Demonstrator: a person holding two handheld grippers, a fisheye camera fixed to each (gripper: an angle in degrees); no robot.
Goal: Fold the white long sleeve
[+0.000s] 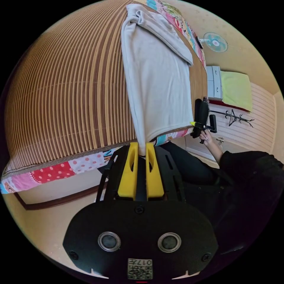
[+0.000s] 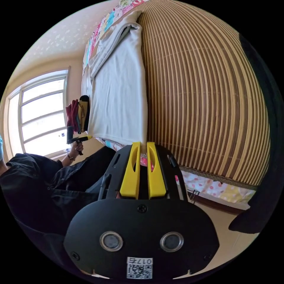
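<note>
We see the left gripper (image 1: 142,148) and right gripper (image 2: 143,148) each clamped on a near corner of the white long sleeve (image 1: 156,88). It lies folded lengthwise on the striped mat (image 1: 74,88), with bare mat beside it.

White long sleeve (image 1: 156,77) — folded narrow (sleeve laid across top) — flat on striped mat (image 1: 68,88)

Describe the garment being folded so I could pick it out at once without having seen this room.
Start from the brown striped bamboo mat covering the bed. On it lies the white long sleeve, folded into a long narrow strip, with the left gripper and right gripper pinching its near corners. It is the only plain pale cloth there, unlike the patterned patchwork sheet under the mat.
</note>
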